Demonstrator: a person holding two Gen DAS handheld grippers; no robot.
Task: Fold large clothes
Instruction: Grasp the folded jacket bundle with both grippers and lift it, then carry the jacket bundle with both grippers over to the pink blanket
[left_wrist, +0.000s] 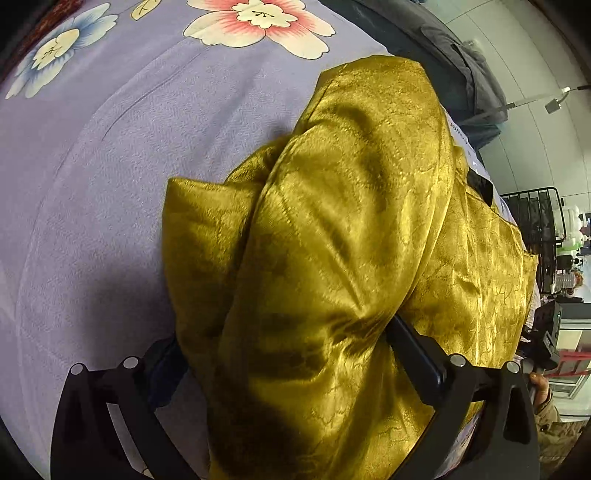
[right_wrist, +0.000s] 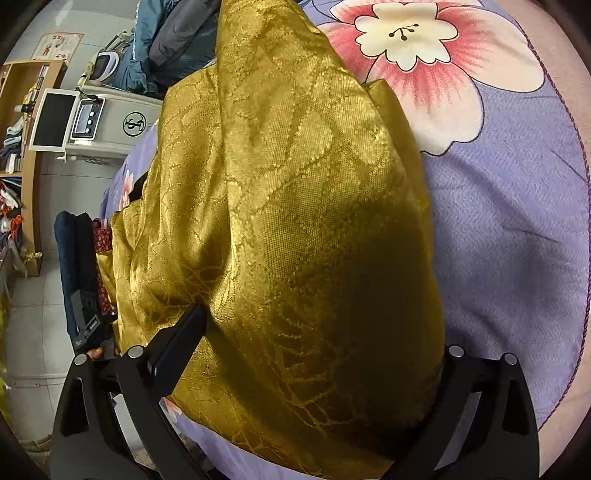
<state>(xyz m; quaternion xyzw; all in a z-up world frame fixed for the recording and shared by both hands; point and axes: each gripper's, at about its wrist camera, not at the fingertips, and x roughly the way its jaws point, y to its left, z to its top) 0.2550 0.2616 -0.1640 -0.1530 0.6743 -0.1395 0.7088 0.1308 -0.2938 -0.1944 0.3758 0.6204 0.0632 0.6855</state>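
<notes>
— Where's the garment from where you stand?

— The gold garment (left_wrist: 332, 240) is bunched up on the bed (left_wrist: 92, 184), on the lilac flowered bedspread, and it's draped right over both grippers. In the left wrist view it billows up from between the fingers of the left gripper (left_wrist: 295, 369) and runs away from the camera, up and to the right.

— And the other side?

— Much the same. In the right wrist view the cloth rises off the right gripper (right_wrist: 314, 350) and its long run leads away, up and to the left, toward the bed's far edge. So the two grippers seem to hold neighbouring parts of one edge, with the bulk lying ahead of both.

— Are they pinching it?

— The left one looks clamped on the fabric — cloth is gathered in between its two fingers. On the right I only see one finger (right_wrist: 177, 343) poking out at the left; the other is buried under the cloth, so I can't tell whether it's closed or not.

— Which is nearer the open bedspread?

— The bare lilac lies to the left of the left gripper and to the right of the right one. I'd judge the next move turns on carrying that held edge forward, along the garment's length, over the heap ahead.
</notes>
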